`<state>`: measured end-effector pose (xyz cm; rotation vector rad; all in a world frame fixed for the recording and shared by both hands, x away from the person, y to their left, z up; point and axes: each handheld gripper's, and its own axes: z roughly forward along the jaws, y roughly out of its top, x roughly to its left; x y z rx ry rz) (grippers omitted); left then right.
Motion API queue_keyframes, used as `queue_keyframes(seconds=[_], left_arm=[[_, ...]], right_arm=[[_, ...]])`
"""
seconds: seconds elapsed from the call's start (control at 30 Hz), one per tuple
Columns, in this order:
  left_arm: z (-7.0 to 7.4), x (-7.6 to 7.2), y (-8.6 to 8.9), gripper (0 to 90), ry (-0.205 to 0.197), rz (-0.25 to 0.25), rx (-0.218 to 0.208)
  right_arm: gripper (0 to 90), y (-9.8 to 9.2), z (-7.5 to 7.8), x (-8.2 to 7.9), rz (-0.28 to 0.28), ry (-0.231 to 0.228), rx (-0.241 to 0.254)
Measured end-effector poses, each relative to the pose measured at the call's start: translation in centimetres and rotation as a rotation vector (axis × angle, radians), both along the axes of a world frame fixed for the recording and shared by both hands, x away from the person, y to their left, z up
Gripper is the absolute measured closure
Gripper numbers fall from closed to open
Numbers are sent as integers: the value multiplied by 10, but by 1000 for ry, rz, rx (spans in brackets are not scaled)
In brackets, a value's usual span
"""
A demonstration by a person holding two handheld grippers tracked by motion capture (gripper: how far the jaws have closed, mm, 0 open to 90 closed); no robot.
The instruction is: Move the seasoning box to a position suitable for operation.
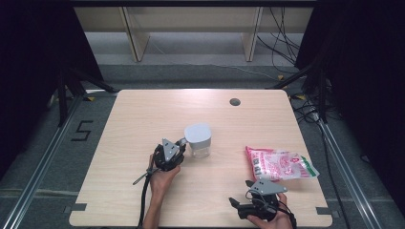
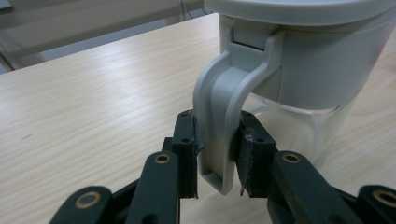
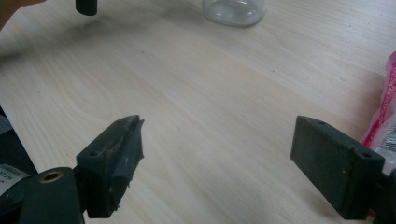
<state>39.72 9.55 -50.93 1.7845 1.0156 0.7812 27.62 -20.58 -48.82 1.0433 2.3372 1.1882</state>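
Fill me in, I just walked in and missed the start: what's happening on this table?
A person works with two hand-held grippers. The left gripper is clamped on the grey handle of a clear pitcher with a grey lid, standing upright mid-table. The right gripper waits near the table's front edge, jaws wide open, beside a pink-and-white plastic bag lying flat.

On the floor (image 1: 57, 143) left of the desk (image 1: 143, 109), a dark figure 5 (image 1: 82, 130) is marked out. The pink and white bag (image 1: 279, 164) on the desk carries printing, but it is too small to read.
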Motion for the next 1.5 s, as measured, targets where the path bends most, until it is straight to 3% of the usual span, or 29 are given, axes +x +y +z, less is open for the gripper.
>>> queue_keyframes(seconds=[0.23,0.4,0.53,0.63,0.67,0.7,0.8,0.83,0.9,0.93,1.03,1.1,1.2,1.3,1.33,1.37,1.4,1.5], left_arm=[[2,-7,-20,708,4,-96,12],[2,-9,-20,709,0,-101,30],[1,-9,-18,710,8,-115,6],[2,-12,-20,708,2,-99,27],[2,-12,-21,707,-3,-99,35],[2,-12,-22,705,-7,-107,39],[1,-14,-26,707,0,-133,13],[1,-14,-26,708,-4,-136,15],[1,-16,-26,705,-3,-142,30],[2,-15,-24,704,-1,-154,31],[2,-12,-23,705,-2,-146,44],[2,-9,-22,713,-7,-136,54],[1,-6,-20,721,-6,-149,43],[1,-9,-19,719,-16,-153,49],[2,-8,-17,717,-44,-173,73],[1,-8,-17,716,-45,-179,55],[1,-9,-16,716,-47,-176,60],[2,-11,-16,711,-43,-191,72]], right_arm=[[176,0,0,-1,1,16,3],[176,0,0,-1,-1,13,5],[176,-1,0,0,14,12,7],[176,1,0,-2,-7,33,15],[176,0,0,-1,5,18,7],[176,1,0,-3,-4,40,10],[176,0,0,0,3,3,2],[176,1,0,-1,-3,19,6],[176,0,-1,1,32,6,-7],[176,0,-1,-1,2,19,7],[176,-1,-1,0,3,2,-3],[176,1,0,-3,-6,34,15],[176,1,0,-1,1,23,8],[176,1,0,-3,-7,40,13],[176,1,0,-2,-8,37,14],[176,1,-1,-2,-5,29,13],[176,1,-1,1,21,12,0],[176,1,-2,0,21,13,-1]])
